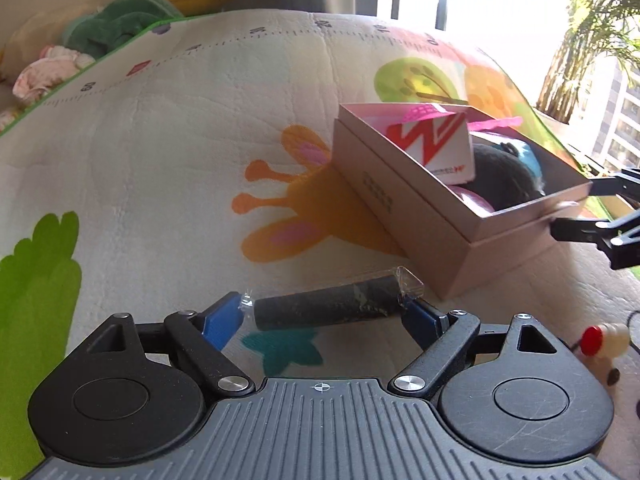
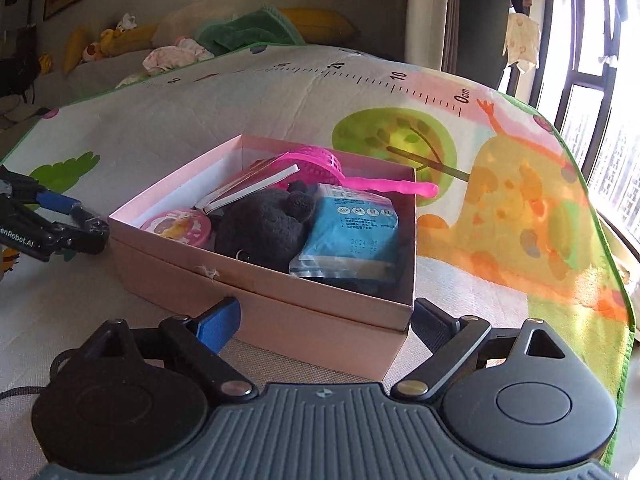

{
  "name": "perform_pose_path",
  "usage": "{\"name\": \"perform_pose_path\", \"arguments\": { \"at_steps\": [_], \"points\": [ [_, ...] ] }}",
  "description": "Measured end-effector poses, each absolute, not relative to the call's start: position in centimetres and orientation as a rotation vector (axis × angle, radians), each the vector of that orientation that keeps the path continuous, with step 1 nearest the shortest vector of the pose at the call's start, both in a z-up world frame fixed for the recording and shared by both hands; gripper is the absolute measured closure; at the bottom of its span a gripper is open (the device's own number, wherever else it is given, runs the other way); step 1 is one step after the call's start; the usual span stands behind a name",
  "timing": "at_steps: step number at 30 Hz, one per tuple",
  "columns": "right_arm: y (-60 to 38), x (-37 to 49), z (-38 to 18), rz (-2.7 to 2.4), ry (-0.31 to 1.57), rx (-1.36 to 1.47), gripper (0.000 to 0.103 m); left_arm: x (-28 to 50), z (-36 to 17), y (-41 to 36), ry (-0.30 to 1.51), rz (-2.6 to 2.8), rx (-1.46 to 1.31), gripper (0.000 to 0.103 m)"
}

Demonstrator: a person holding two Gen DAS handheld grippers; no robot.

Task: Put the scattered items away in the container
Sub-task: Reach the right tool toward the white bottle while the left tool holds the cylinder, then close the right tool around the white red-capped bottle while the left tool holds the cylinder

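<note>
While the left gripper [image 1: 326, 314] is clamping a dark wrapped roll [image 1: 328, 307] endwise, the right gripper [image 2: 326, 320] is standing wide, empty, straddling the pink box [image 2: 256, 292] corner.

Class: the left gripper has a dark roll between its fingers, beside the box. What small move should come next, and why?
Probably lift the roll over the box rim: the left gripper holds it by its ends, still outside.

Printed along the play mat's [image 2: 280, 92] ruler edge: 0cm, 10, 20, 60; on the left gripper [image 2: 60, 224]: "enRobot.AI".
</note>
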State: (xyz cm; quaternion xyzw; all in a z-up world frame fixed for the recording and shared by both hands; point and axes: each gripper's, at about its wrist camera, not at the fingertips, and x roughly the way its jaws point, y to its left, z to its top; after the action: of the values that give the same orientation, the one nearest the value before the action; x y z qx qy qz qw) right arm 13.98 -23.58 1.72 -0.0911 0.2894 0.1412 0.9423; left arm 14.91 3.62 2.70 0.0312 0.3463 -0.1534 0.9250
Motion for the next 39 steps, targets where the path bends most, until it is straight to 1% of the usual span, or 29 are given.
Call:
{"name": "perform_pose_path", "arguments": {
  "at_steps": [6, 10, 13, 19, 25, 30, 34, 36, 37, 38, 39],
  "points": [
    [-22.9, 13.2, 1.8, 0.278, 0.585, -0.205, 0.01, 9.9, 2.0, 0.2, 0.72, -0.421, 0.097, 0.011],
    [-22.7, 9.7, 2.9, 0.29, 0.559, -0.229, 0.01, 8.7, 1.5, -1.6, 0.708, -0.411, 0.12, 0.006],
    [-22.7, 6.8, 3.1, 0.324, 0.579, -0.23, 0.009, 8.4, 1.4, -1.9, 0.715, -0.361, 0.078, 0.005],
    [-21.7, 2.1, 0.9, 0.331, 0.626, -0.324, 0.009, 7.1, 1.4, -2.4, 0.713, -0.338, 0.044, 0.001],
    [-22.4, 2.3, -0.1, 0.178, 0.613, -0.324, 0.009, 6.8, 1.2, -2.6, 0.713, -0.26, 0.052, 0.0],
    [-23.0, 2.9, 0.0, 0.056, 0.58, -0.271, 0.009, 6.8, 1.1, -2.6, 0.713, -0.254, 0.063, 0.0],
    [-23.4, 2.3, 0.5, 0.17, 0.603, -0.127, 0.01, 6.8, 1.0, -2.6, 0.711, -0.256, 0.064, 0.0],
    [-23.0, 2.0, 0.4, 0.24, 0.625, -0.105, 0.027, 6.8, 1.0, -2.5, 0.71, -0.257, 0.058, 0.0],
    [-22.6, 2.1, 0.2, 0.256, 0.653, -0.131, 0.048, 6.8, 1.0, -2.6, 0.711, -0.256, 0.059, 0.0],
    [-22.2, 2.2, -0.1, 0.261, 0.675, -0.168, 0.061, 6.9, 1.0, -2.6, 0.711, -0.255, 0.062, 0.0],
    [-21.8, 2.1, -0.4, 0.252, 0.679, -0.207, 0.063, 6.9, 1.0, -2.7, 0.711, -0.254, 0.065, 0.0]
  ]
}}
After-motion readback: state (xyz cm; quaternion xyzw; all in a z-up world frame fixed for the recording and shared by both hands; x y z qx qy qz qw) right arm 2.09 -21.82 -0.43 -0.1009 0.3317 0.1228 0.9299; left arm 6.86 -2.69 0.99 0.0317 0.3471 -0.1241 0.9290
